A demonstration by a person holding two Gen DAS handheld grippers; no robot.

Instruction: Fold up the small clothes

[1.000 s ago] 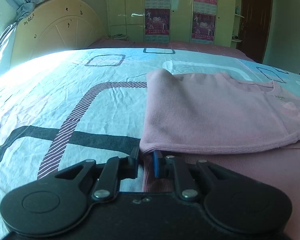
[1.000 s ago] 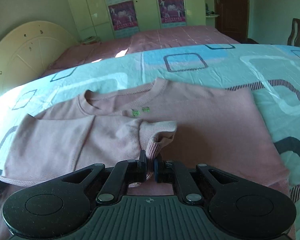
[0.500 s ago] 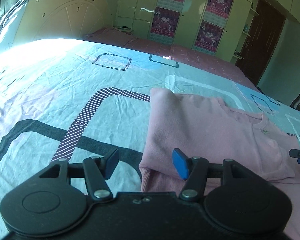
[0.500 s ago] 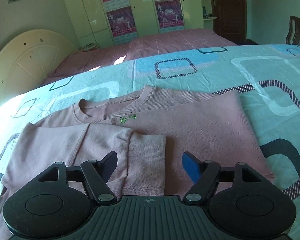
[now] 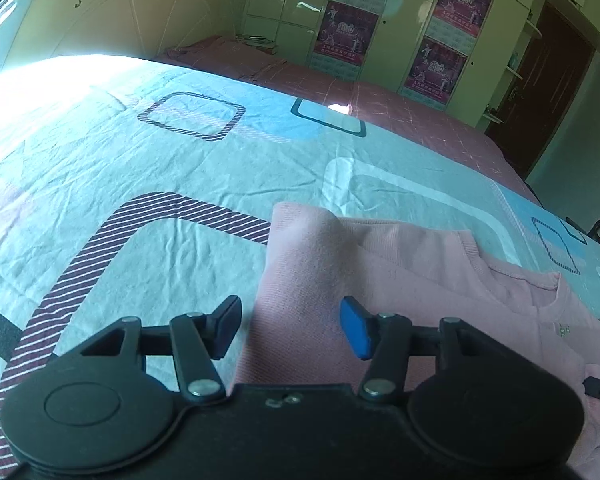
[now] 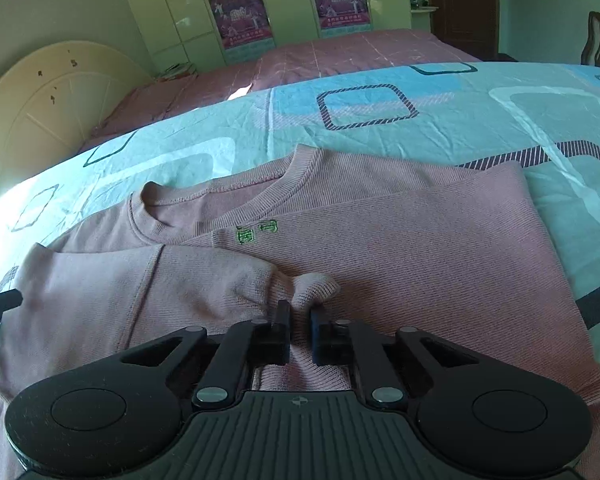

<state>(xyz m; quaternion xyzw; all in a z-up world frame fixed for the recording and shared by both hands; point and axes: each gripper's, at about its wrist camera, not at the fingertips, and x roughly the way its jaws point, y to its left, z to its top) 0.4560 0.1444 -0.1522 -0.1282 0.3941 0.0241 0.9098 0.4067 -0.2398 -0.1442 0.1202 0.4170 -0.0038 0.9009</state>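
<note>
Meanwhile the right tongs (image 6: pixel 300 320) had pinched shut on the pink sweater's (image 6: pixel 400 248) sleeve cuff (image 6: pixel 314 286) — left tongs (image 5: pixel 290 328) stood half open, just narrowing, gripping nothing, over its edge.

Matt ribbed-knit pink sweater (image 6: pixel 380 256) (creased cotton-like bedsheet (image 6: pixel 480 120))
</note>
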